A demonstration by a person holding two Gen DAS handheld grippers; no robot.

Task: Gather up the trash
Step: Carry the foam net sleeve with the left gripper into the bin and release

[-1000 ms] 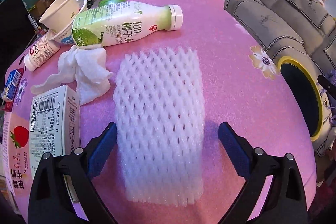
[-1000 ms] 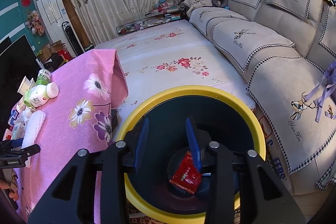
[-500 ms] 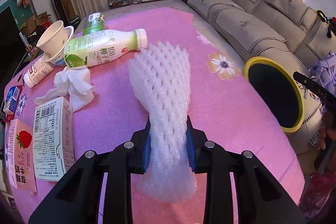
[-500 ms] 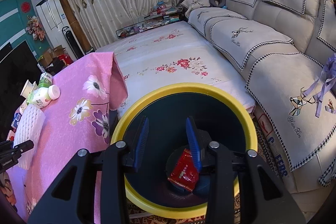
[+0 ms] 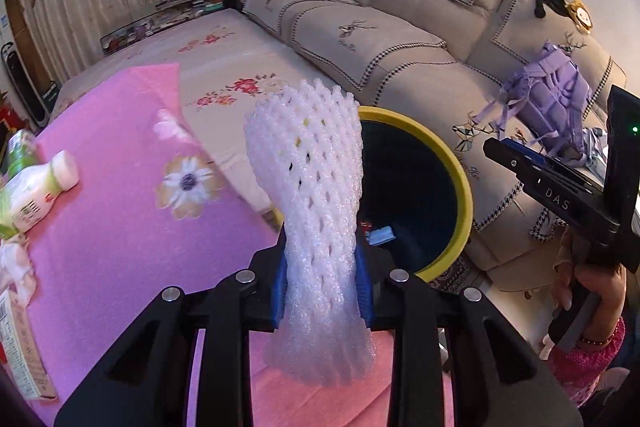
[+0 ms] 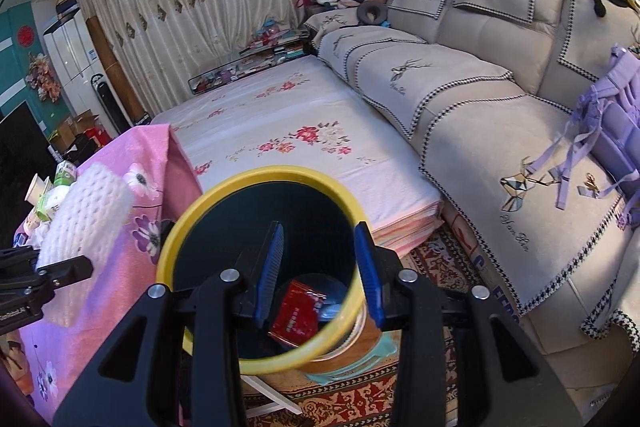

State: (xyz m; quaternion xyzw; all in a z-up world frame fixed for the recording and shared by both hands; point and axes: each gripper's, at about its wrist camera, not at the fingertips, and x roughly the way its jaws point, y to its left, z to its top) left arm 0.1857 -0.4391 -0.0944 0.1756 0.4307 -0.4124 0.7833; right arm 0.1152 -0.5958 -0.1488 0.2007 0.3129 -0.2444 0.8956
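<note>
— Where's the foam net (image 5: 312, 211)?
— Pinched at its waist in the left gripper (image 5: 323, 281), lifted off the pink cloth (image 5: 120, 227), just beside the yellow-rimmed bin (image 5: 460, 183).
— And the right gripper (image 6: 320, 271)?
— Above the bin's mouth, jaws partly apart, nothing between them; a red packet (image 6: 298, 313) lies inside the bin.

The left gripper (image 5: 323, 277) pinches a white foam net (image 5: 316, 195), raised before the yellow-rimmed bin (image 5: 460, 187) on the right.

Foam net (image 5: 316, 211) hiding bin (image 5: 460, 183) rim's near-left part, carton (image 5: 20, 351) cut off at left edge
</note>
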